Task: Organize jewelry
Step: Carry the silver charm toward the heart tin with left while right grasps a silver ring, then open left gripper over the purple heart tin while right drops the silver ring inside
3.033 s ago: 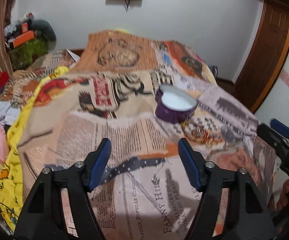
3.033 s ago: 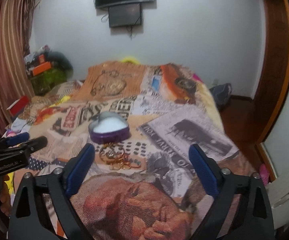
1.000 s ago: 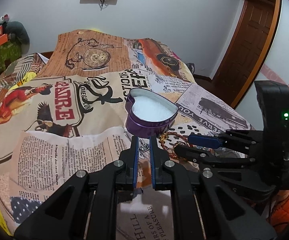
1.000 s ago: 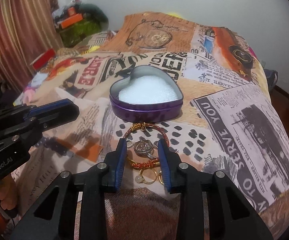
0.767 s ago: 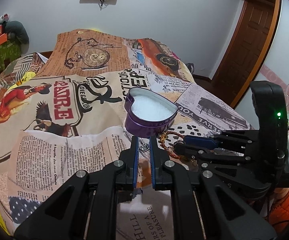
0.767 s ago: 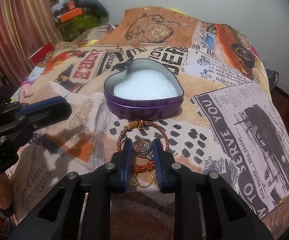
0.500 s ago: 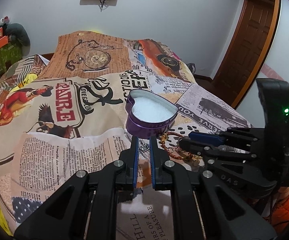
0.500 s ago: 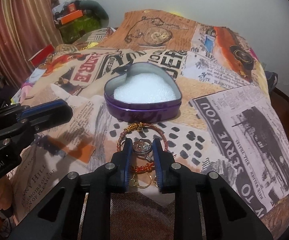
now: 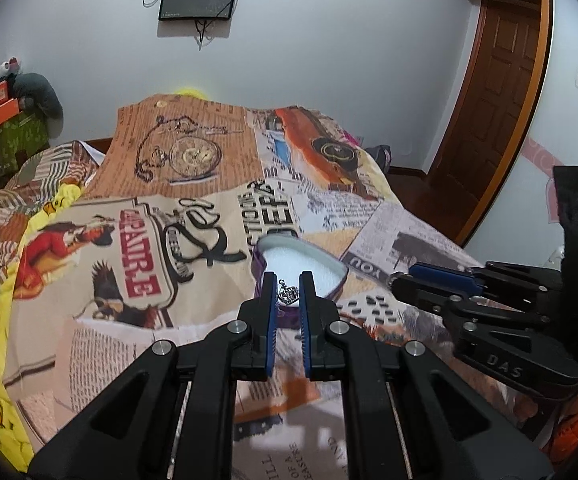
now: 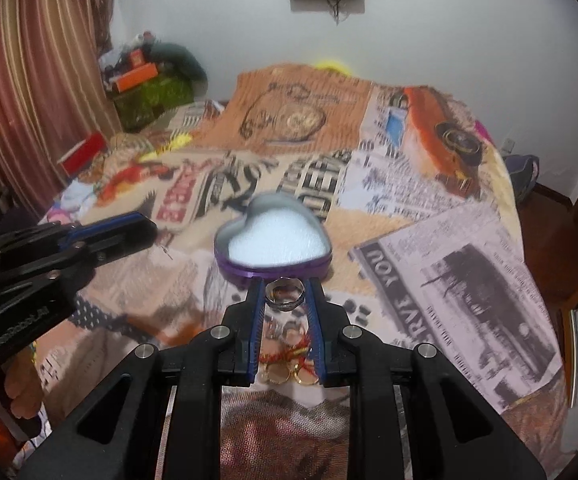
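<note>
Bedspread point(image 9: 101, 320): left gripper point(image 9: 288, 280) pinches crown pendant point(image 9: 288, 295); right gripper point(image 10: 286, 286) pinches ring point(image 10: 285, 295).

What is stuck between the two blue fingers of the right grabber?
A silver ring is pinched between the right gripper fingers, just in front of the purple heart tin. The right wrist view shows it.

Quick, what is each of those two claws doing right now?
Left gripper: closed on a small crown pendant.
Right gripper: closed on a silver ring.
</note>
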The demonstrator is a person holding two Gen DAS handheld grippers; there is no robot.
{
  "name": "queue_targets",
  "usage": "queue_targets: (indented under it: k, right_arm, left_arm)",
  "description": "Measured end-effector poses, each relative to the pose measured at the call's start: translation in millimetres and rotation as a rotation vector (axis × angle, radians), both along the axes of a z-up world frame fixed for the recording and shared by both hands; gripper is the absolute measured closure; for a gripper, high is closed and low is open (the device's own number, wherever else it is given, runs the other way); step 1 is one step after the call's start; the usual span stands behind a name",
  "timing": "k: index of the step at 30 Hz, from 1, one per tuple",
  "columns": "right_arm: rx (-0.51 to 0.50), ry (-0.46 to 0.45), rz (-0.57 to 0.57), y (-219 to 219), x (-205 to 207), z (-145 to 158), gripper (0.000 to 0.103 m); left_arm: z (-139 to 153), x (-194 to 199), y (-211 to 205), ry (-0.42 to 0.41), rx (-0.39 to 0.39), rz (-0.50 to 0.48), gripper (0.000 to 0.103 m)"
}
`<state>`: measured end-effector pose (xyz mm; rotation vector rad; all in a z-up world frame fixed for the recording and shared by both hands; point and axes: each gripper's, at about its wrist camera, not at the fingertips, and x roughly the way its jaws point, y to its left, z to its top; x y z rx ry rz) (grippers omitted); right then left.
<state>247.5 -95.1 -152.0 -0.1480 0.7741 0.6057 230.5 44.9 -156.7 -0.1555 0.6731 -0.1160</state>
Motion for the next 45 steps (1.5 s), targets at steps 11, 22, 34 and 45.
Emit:
queue_targets:
  k: [11,22,34,45]
  right_arm:
    - [0.067,-0.070,-0.037,-6.5,15.7,24.6,0.084]
    - [0.065,-0.084,-0.020,4.9,39.9,14.5,0.084]
    - [0.013,-0.018,0.040,19.7,59.6,-10.2,0.084]
    - [-0.045,0.038,0.099,29.7,65.9,-33.3,0.084]
  left_arm:
    - [21.6,26.1,-5.5,-0.059,0.047,-0.002,0.094]
    - [13.6,68.9,-5.6,-0.008,0.010,-0.079,0.094]
    - [-24.6,104.6,-4.7,0.125,0.015,-0.143,0.094]
    - [-41.1,110.8,-6.0,0.180,0.030,-0.169,0.094]
